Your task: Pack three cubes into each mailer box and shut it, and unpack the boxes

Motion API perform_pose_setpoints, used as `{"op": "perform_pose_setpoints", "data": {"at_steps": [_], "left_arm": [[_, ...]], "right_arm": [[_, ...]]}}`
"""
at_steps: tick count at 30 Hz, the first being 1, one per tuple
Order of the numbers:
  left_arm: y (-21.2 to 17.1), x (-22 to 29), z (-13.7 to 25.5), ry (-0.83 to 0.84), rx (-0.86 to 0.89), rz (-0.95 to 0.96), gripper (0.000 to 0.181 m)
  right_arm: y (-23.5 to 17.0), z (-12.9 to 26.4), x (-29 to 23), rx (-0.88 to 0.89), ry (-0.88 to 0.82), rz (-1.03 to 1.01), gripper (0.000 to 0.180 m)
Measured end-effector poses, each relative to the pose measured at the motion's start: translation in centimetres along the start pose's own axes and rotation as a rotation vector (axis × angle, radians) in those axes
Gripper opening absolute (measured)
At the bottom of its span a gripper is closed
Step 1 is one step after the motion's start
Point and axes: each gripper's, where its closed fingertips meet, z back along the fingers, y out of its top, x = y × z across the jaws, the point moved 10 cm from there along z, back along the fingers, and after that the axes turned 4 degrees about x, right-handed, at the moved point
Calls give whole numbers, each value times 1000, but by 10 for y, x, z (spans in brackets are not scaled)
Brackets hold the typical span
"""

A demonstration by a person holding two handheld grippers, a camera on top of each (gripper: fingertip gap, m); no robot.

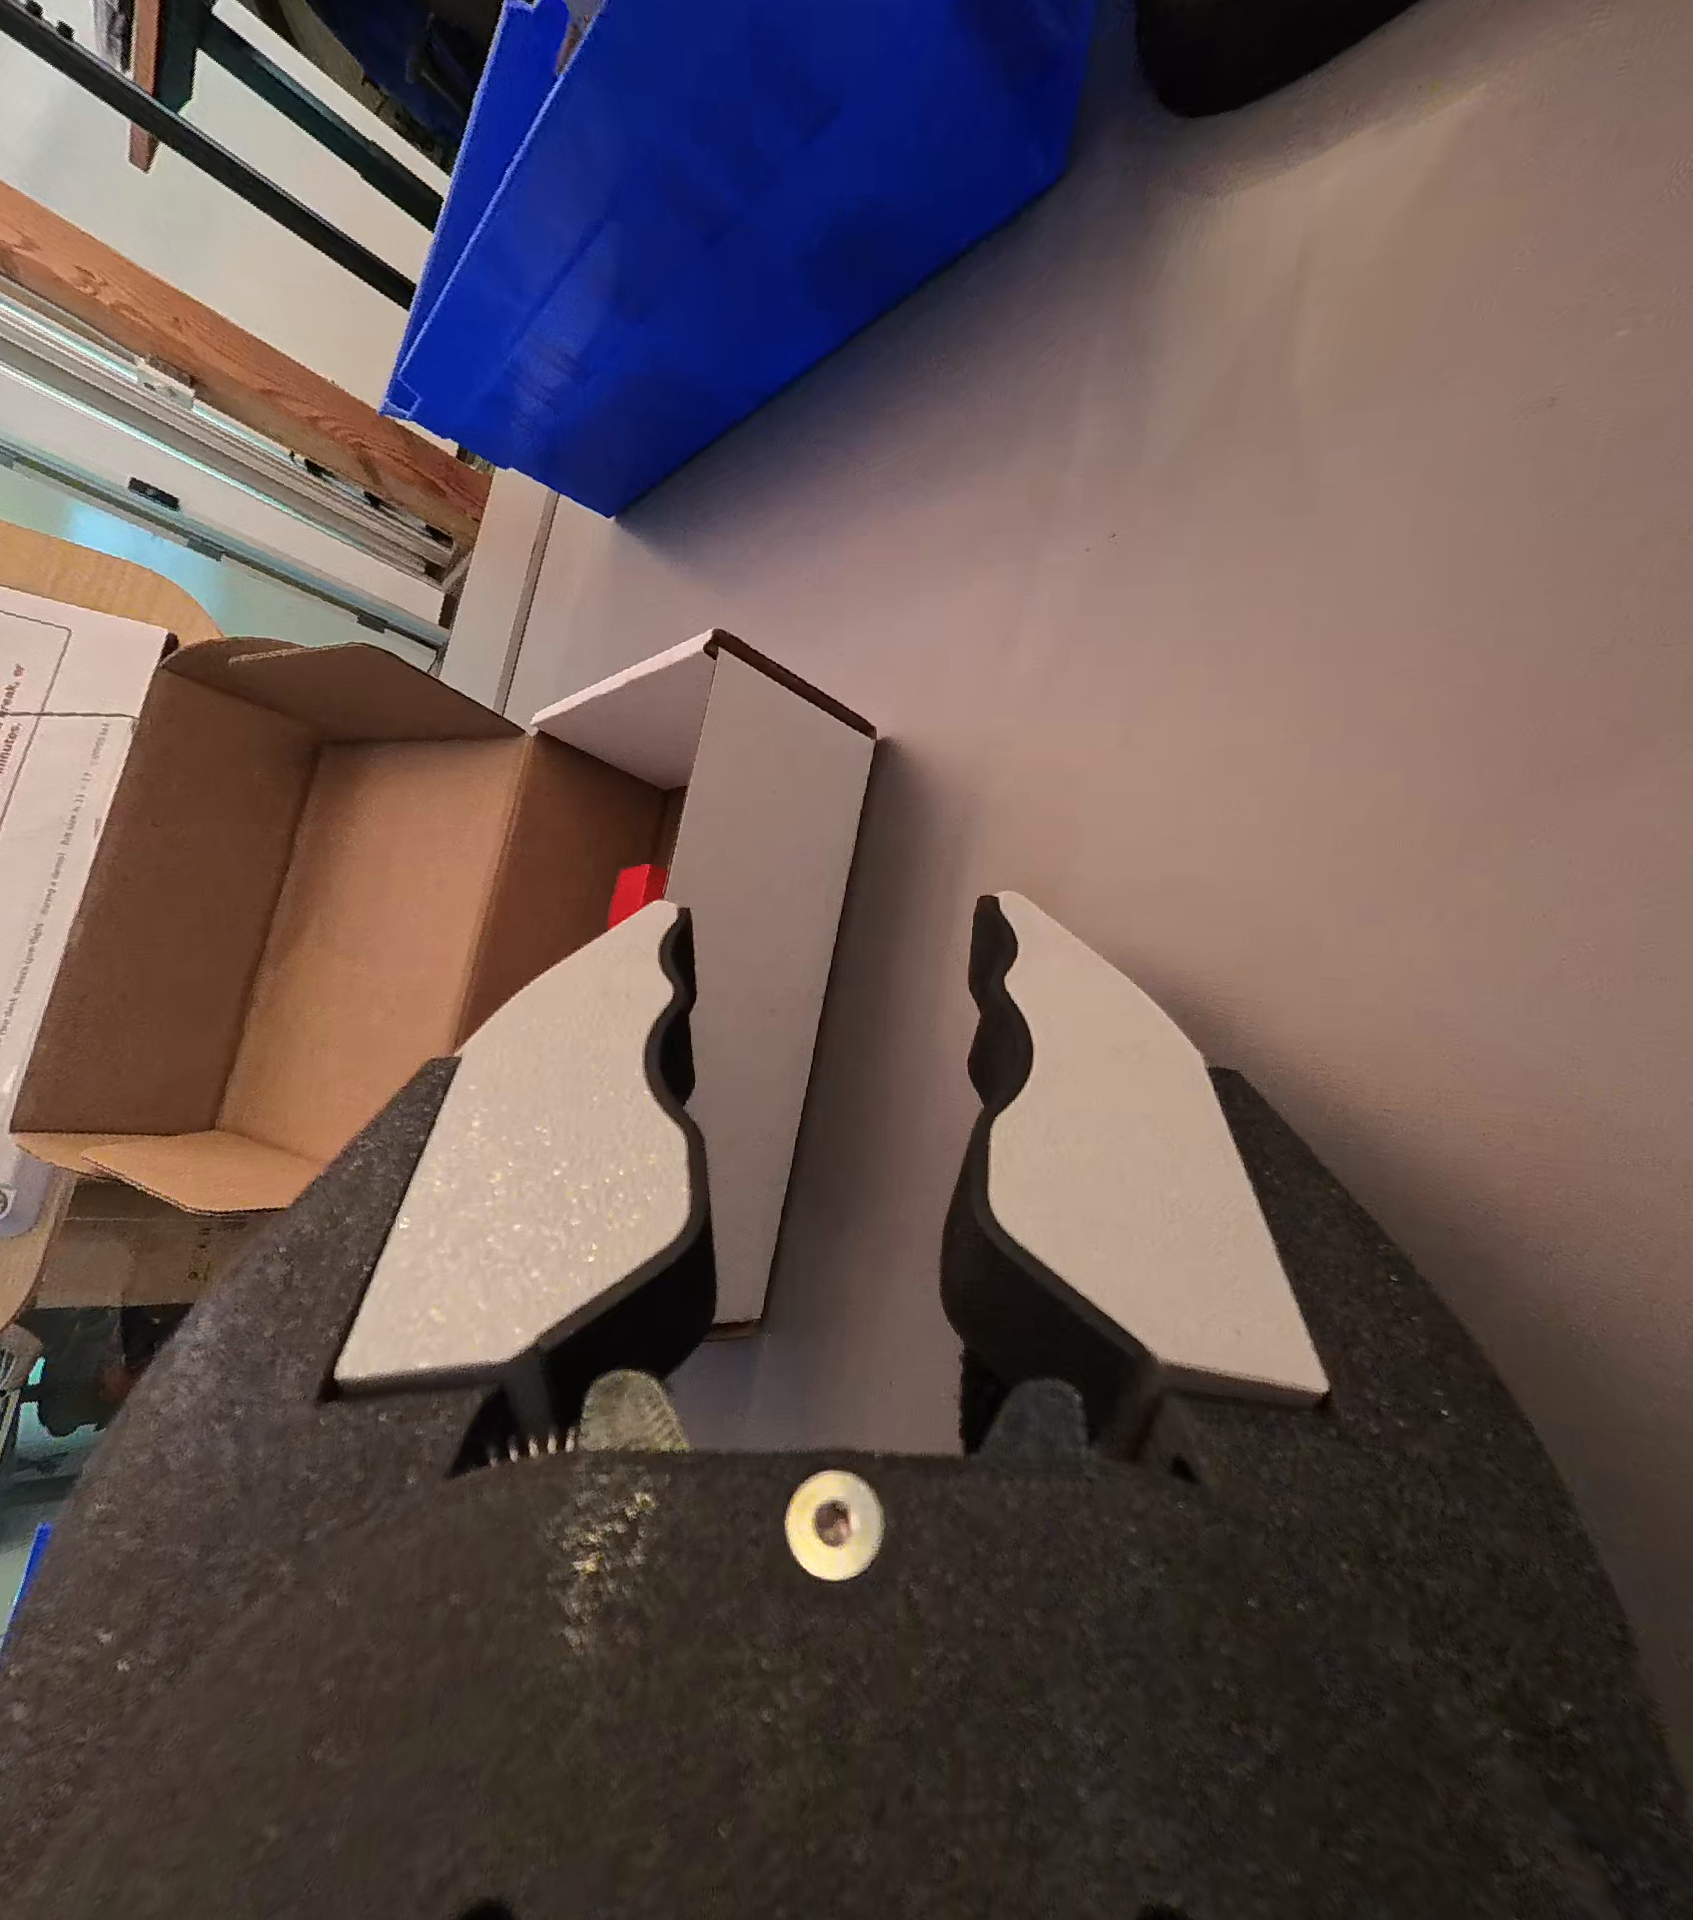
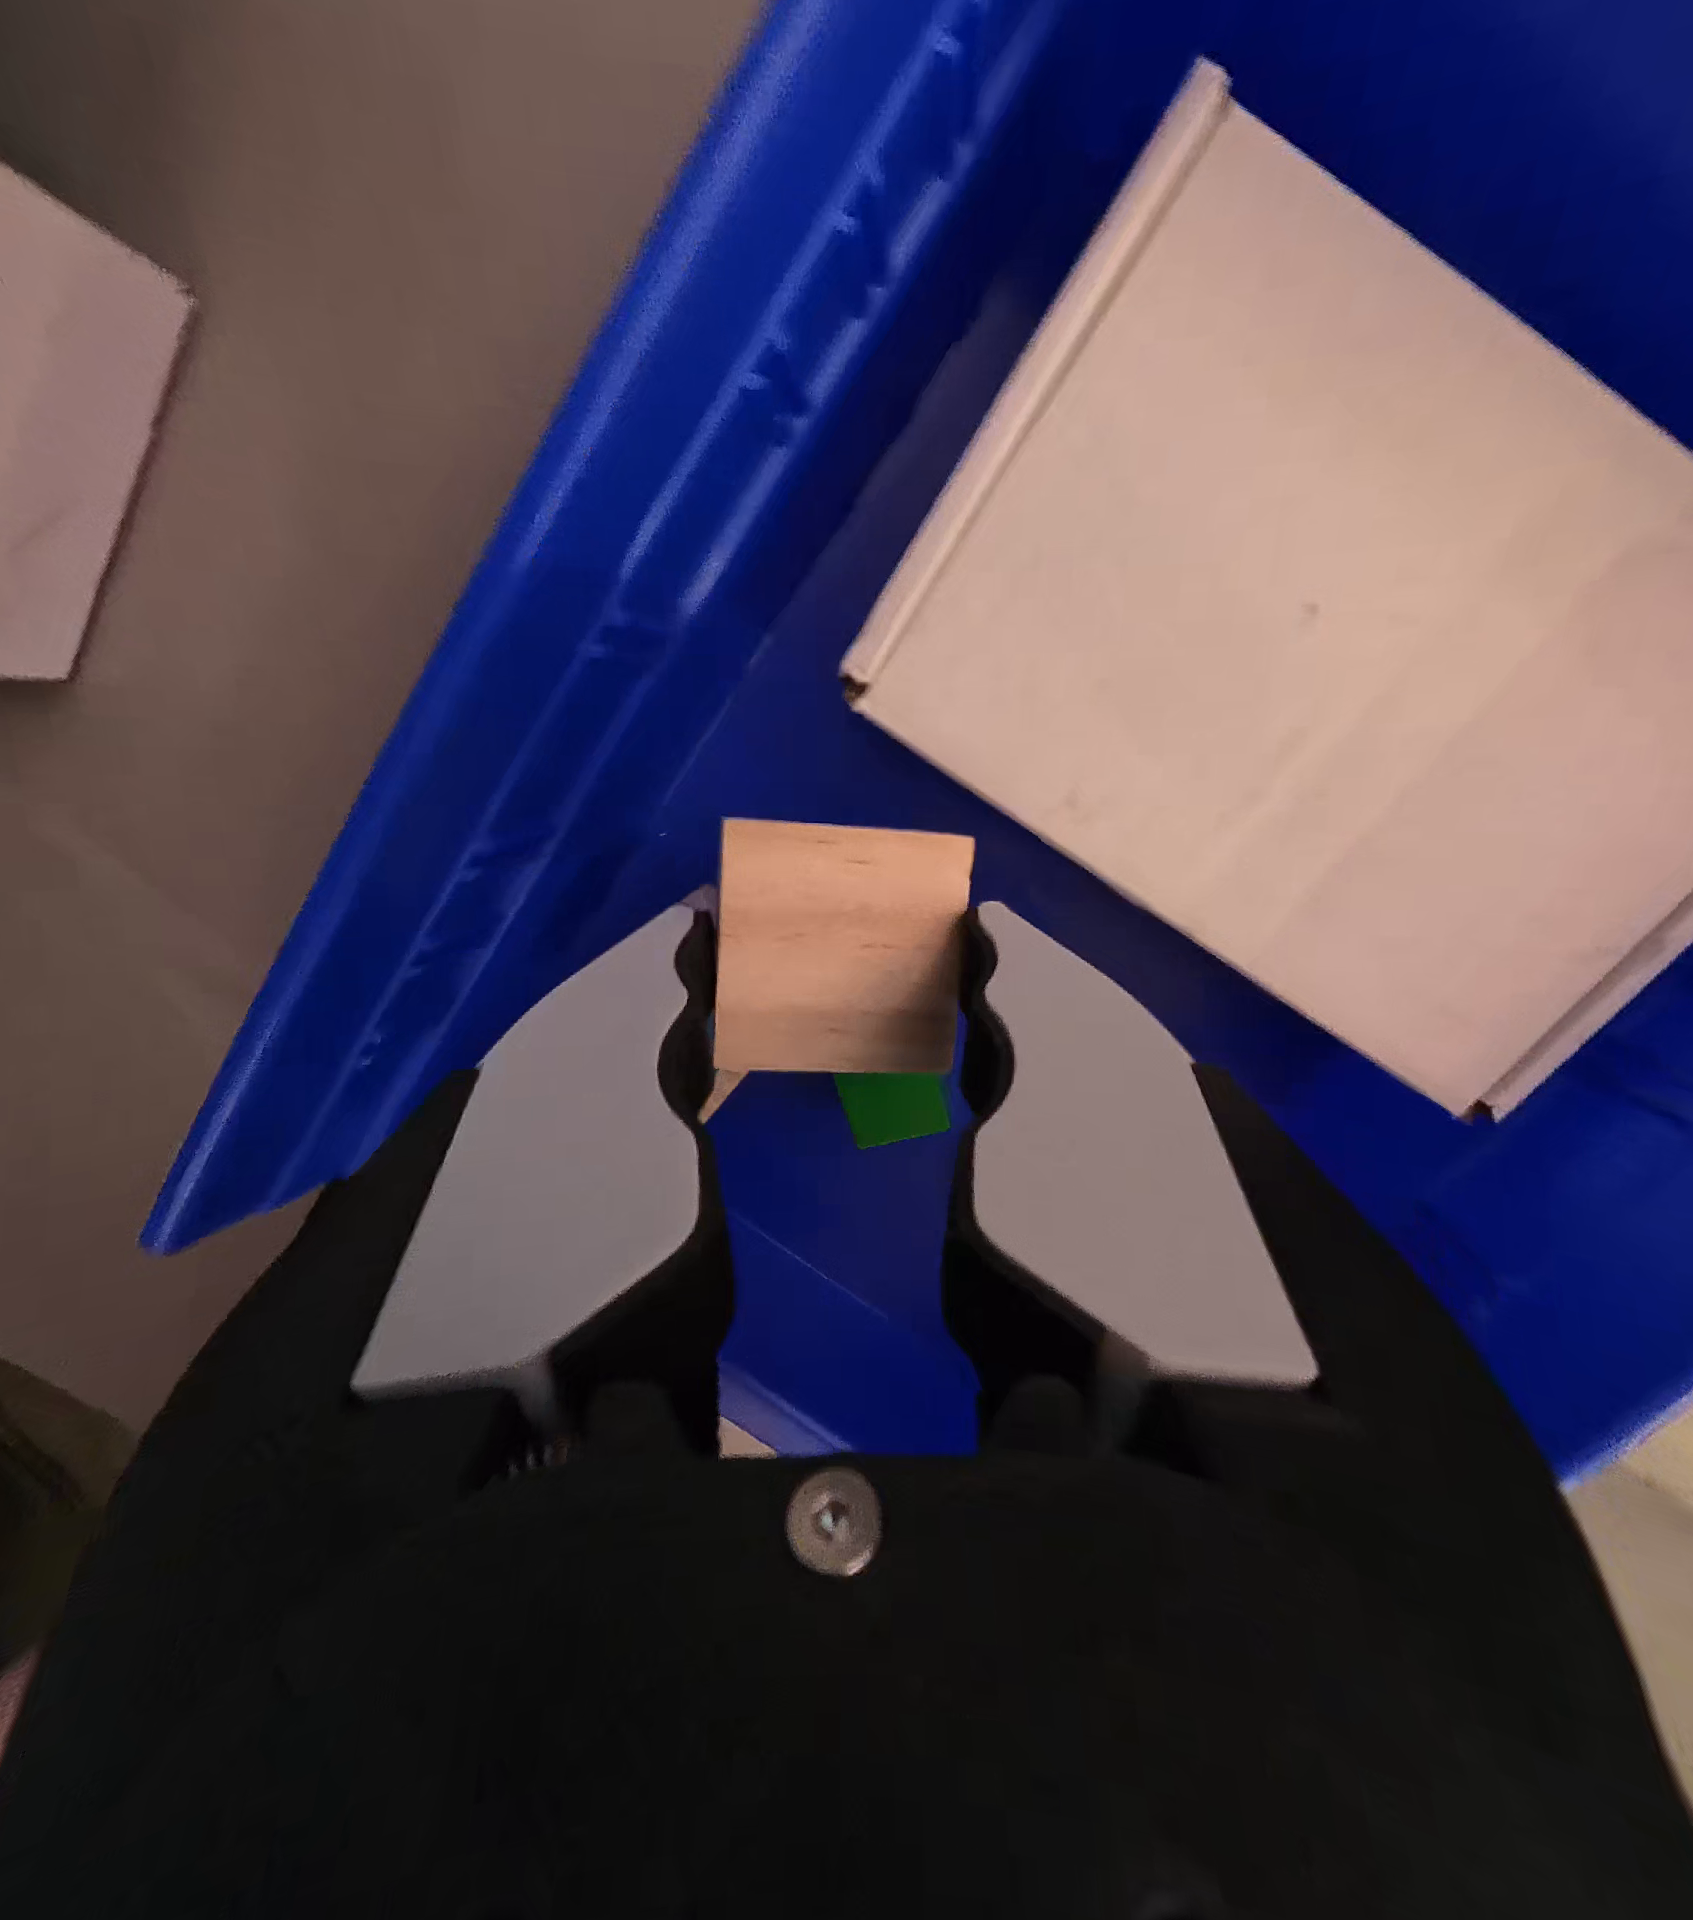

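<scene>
Right tongs [image 2: 837,982] clamp a plain pale wooden cube [image 2: 840,945] over the blue plastic bin [image 2: 551,644]; left tongs [image 1: 831,997] gape beside an open white cardboard mailer box [image 1: 769,935].

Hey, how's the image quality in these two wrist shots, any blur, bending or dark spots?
Left wrist view: mostly sharp, the open mailer box and left gripper crisp; wide-angle lens curves the background rails. Right wrist view: softer, motion blur smears the blue bin rim and the white box at the left edge; the wooden cube stays fairly clear, while the right gripper body is nearly black, underexposed.
</scene>
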Motion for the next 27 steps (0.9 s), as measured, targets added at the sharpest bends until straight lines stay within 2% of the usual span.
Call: {"op": "perform_pose_setpoints", "data": {"at_steps": [5,12,20,27], "left_arm": [[-1,1,-1,-8,-5,-5,51],[-1,1,1,1,-1,-11,51],[0,1,1,4,2,-22,51],[2,3,2,2,2,-37,50]], "right_arm": [[7,-19,-1,-84,-33,-164,46],[5,-47,0,-223,-58,-265,46],[9,-46,0,-194,-107,-339,46],[7,-51,-8,-251,-141,-340,46]]}}
